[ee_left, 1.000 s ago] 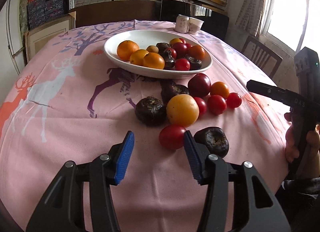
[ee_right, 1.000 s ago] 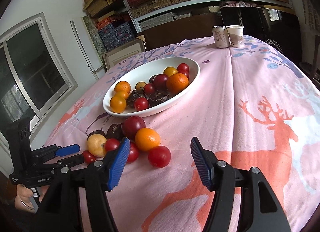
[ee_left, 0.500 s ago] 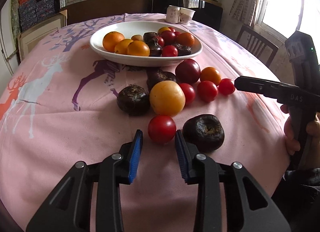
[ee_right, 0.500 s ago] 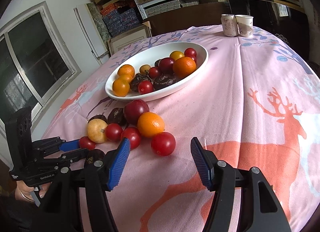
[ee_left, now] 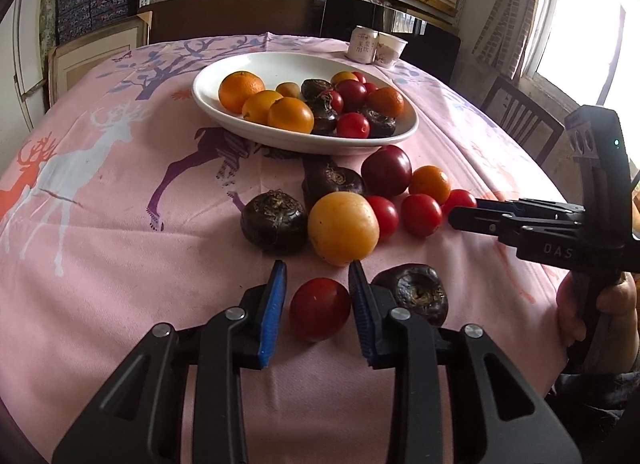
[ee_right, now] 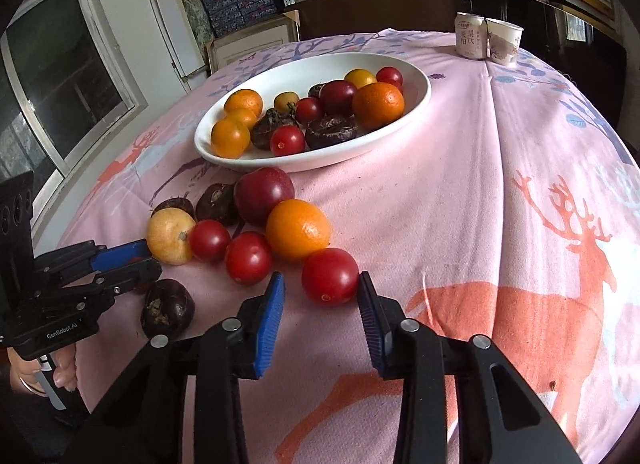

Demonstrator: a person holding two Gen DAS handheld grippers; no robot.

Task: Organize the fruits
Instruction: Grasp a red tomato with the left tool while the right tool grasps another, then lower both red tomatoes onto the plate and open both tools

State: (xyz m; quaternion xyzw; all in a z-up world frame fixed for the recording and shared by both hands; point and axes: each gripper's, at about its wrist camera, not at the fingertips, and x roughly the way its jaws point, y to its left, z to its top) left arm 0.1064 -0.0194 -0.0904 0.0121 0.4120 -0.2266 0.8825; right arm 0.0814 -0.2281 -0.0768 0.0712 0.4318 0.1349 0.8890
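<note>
Left wrist view: my left gripper hugs a red tomato on the pink cloth. My right gripper is closing around another tomato. I should squeeze softly, then lift both into the white bowl.

The pink tablecloth lies bare on the right side of the white bowl, giving an open lane from the near edge up to the can and paper cup at the far end. The near strip is free too. Between the near strip and the bowl, a tight cluster of loose fruit blocks the middle. The bowl seems to hold spare room along its far inner side.
</note>
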